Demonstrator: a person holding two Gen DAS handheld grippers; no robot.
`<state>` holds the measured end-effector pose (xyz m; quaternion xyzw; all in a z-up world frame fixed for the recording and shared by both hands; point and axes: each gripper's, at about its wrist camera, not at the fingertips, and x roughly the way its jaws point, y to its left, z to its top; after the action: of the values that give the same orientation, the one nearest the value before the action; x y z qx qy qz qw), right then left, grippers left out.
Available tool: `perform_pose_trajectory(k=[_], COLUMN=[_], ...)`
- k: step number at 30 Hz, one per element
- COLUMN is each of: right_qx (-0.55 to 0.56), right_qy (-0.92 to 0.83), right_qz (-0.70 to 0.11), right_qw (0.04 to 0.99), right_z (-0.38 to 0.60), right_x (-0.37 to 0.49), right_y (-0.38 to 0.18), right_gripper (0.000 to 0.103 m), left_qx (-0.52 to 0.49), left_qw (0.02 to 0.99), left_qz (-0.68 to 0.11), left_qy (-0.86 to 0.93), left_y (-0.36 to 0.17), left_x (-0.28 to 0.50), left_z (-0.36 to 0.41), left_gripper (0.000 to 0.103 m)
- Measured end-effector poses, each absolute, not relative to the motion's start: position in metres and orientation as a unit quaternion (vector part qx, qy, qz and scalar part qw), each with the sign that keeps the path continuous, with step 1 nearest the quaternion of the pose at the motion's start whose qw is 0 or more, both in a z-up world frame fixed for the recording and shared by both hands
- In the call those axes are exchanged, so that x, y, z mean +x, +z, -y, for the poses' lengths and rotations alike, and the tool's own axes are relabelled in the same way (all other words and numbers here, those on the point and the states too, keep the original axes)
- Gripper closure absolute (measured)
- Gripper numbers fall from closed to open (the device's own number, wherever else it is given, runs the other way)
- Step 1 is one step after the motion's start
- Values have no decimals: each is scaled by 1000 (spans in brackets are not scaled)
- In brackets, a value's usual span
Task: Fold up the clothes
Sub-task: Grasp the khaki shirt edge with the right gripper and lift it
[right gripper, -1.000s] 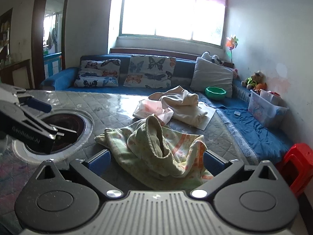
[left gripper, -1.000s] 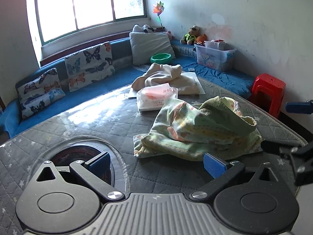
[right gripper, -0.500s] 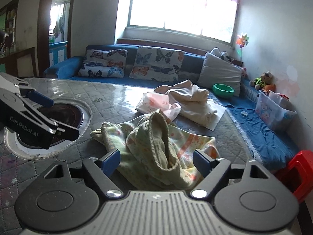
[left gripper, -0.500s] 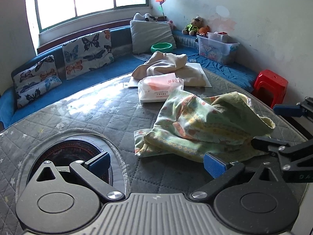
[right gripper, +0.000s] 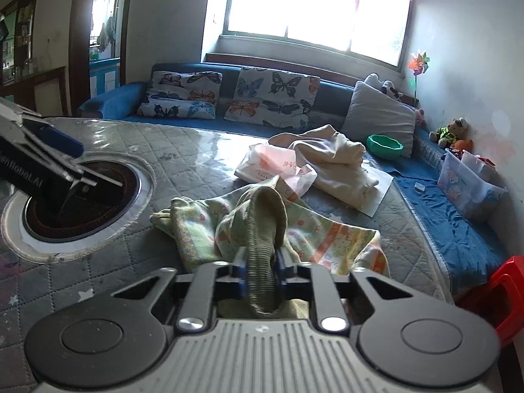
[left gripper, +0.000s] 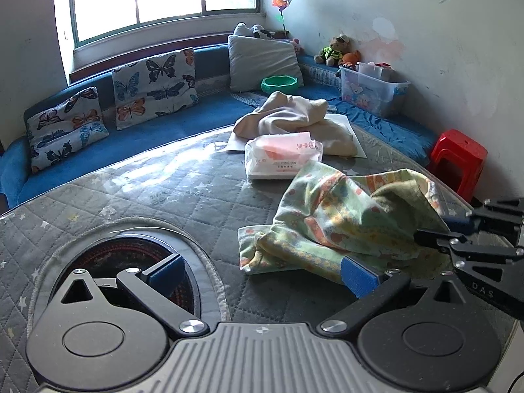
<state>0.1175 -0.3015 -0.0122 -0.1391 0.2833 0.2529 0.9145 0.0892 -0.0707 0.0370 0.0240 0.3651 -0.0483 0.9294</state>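
Right gripper [right gripper: 261, 276] pinches the ribbed hem of the green patterned garment [right gripper: 262, 229].
Left gripper [left gripper: 262, 271] hangs with its jaws spread wide above the quilted table [left gripper: 163, 196], its right pad just beside the crumpled garment's near edge. A tissue pack [left gripper: 283, 159] and a cream cloth [left gripper: 288, 121] lie beyond it.

We read "DAS" on the right gripper [left gripper: 471, 229] and "nRobot.AI" on the left gripper [right gripper: 65, 163]; the tissue pack [left gripper: 283, 157] print is too small to read
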Motion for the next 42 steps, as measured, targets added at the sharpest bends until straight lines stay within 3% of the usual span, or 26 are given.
perform_pose_trajectory(k=[7, 20, 33, 38, 41, 42], right_qx=[-152, -198, -212, -213, -212, -210], right_qy=[314, 462, 523, 536, 537, 537], right_qz=[-267, -302, -338, -348, -350, -351], right_qw=[898, 810, 753, 739, 738, 738], right_z=[293, 222, 208, 206, 207, 207], right_x=[82, -15, -58, -68, -68, -68], right_y=[5, -32, -51, -52, -51, -51], right_gripper=[100, 100, 100, 100, 100, 100], left_qx=[24, 56, 60, 49, 39, 34], left_qw=[933, 928, 915, 916, 915, 914], left_qz=[-355, -353, -377, -378, -380, -383], left_qy=[-56, -104, -132, -127, -130, -133], left_y=[48, 47, 26, 19, 14, 13], left_x=[86, 80, 105, 119, 125, 126], left_z=[71, 102, 131, 139, 138, 136], left_gripper=[0, 0, 2, 9, 23, 32])
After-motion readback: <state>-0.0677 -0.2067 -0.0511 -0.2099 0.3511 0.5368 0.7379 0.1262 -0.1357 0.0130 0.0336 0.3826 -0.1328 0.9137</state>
